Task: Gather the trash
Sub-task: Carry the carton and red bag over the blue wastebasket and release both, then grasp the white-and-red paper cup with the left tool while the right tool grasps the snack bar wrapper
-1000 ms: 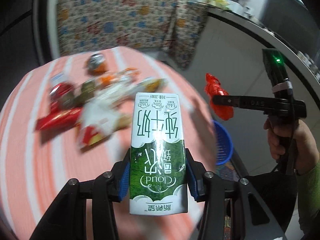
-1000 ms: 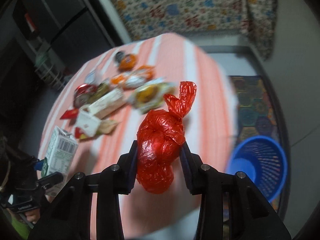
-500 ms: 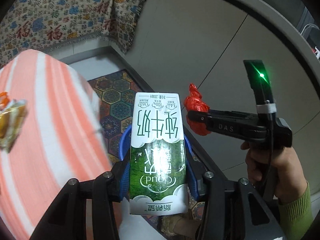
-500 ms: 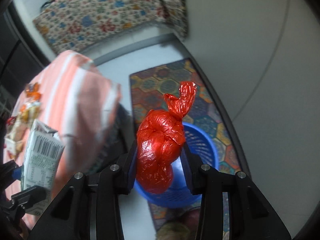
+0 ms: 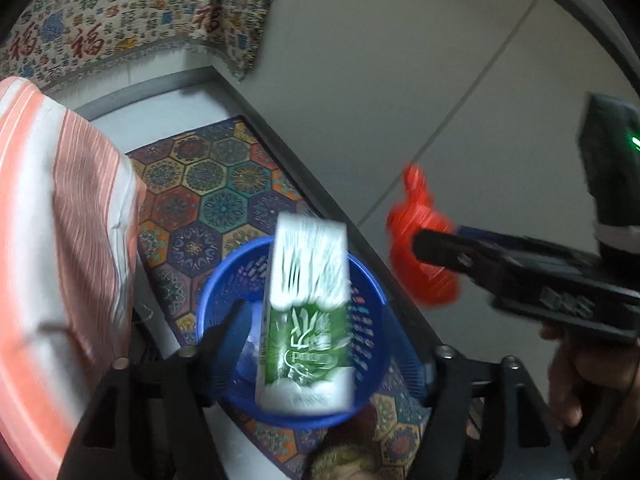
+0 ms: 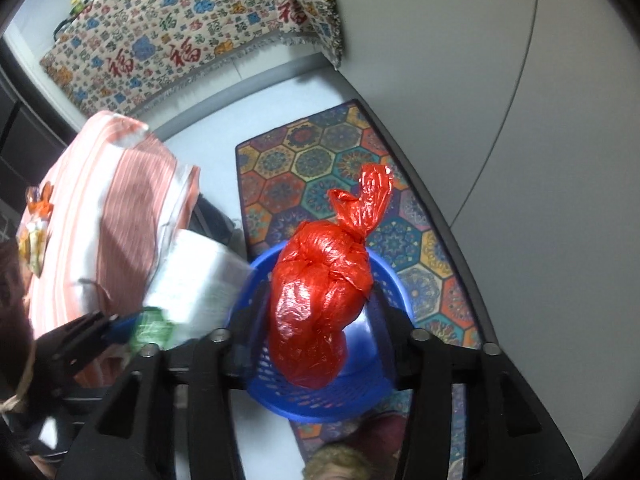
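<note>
The green-and-white milk carton (image 5: 308, 312) is what I watch first: it sits blurred between my left gripper (image 5: 320, 344) fingers, directly over the mouth of the blue basket (image 5: 216, 300), and I see daylight on both sides of it, so the pads are off it while the jaws are opening. In my right wrist view the knotted red plastic bag (image 6: 320, 304) hangs the same way between the right gripper (image 6: 316, 336) fingers, over the same blue basket, with gaps at either side; those jaws are opening too and no longer pinch it. From the left camera the red bag shows at the right, against the tip of the other tool, just beyond the basket's far right rim. The basket stands on a rug of coloured hexagons (image 6: 304, 168) on pale floor. To the left hangs the orange-and-white striped tablecloth (image 5: 60, 240), with a few wrappers (image 6: 34, 236) on the table at the far left edge. Far off, a patterned cloth (image 6: 180, 32) drapes over furniture.
</note>
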`<action>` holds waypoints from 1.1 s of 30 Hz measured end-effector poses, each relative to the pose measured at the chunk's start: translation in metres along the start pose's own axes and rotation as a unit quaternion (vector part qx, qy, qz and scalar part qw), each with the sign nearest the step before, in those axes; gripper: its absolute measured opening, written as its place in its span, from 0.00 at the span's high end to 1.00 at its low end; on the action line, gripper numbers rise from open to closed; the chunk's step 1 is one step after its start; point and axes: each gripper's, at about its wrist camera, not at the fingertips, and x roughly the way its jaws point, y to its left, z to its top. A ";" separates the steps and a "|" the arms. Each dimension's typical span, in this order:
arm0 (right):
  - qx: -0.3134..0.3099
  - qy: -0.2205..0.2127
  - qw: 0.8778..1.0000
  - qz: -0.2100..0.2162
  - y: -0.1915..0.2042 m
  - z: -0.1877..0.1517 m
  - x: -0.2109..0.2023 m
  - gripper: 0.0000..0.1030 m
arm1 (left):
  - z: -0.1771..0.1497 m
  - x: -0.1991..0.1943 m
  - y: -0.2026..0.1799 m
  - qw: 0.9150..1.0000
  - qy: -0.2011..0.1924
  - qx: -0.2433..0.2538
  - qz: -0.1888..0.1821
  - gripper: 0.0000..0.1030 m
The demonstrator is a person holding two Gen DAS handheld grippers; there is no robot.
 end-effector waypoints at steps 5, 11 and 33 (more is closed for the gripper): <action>0.003 -0.017 1.000 -0.011 -0.004 0.001 -0.010 0.33 | -0.002 -0.019 0.002 0.999 -0.025 0.000 0.020 0.32; -0.029 -0.076 0.997 -0.011 0.021 0.000 -0.044 0.22 | -0.022 -0.100 -0.020 0.991 -0.084 0.053 0.093 0.32; -0.142 -0.178 0.969 0.093 0.156 -0.045 -0.105 0.16 | -0.082 -0.275 0.016 0.955 -0.187 0.006 0.229 0.30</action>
